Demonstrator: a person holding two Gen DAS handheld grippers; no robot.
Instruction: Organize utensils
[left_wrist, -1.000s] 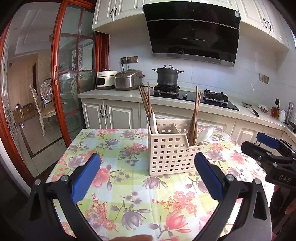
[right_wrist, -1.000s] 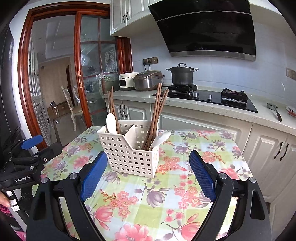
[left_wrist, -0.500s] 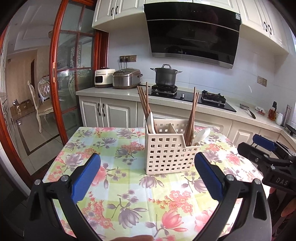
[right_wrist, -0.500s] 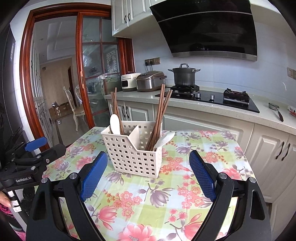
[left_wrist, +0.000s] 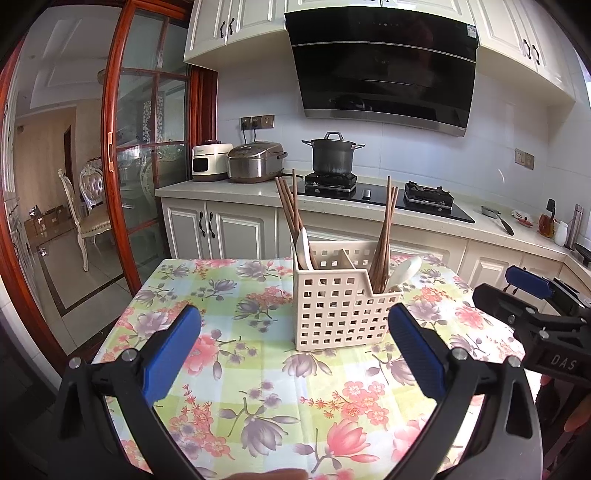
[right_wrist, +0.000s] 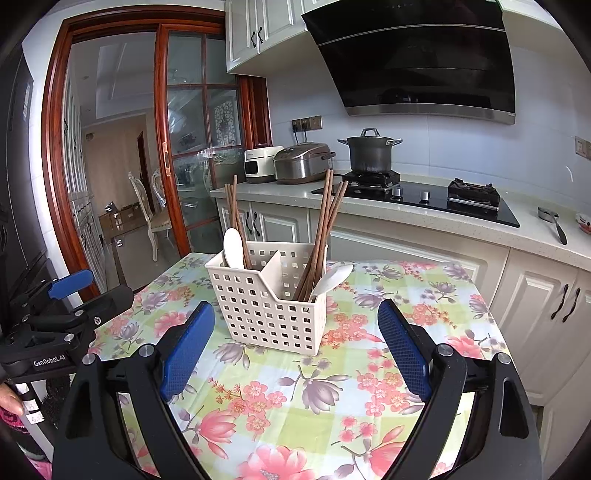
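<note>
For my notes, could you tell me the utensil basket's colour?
Cream; the utensil basket shows best in the right wrist view.

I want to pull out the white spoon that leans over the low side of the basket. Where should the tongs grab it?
Probably by the white spoon end that pokes out past the basket rim, coming from above on the right side with the right tongs. That end leans outward, clear of the chopsticks beside it, and the rest sits hidden inside the compartment.
</note>
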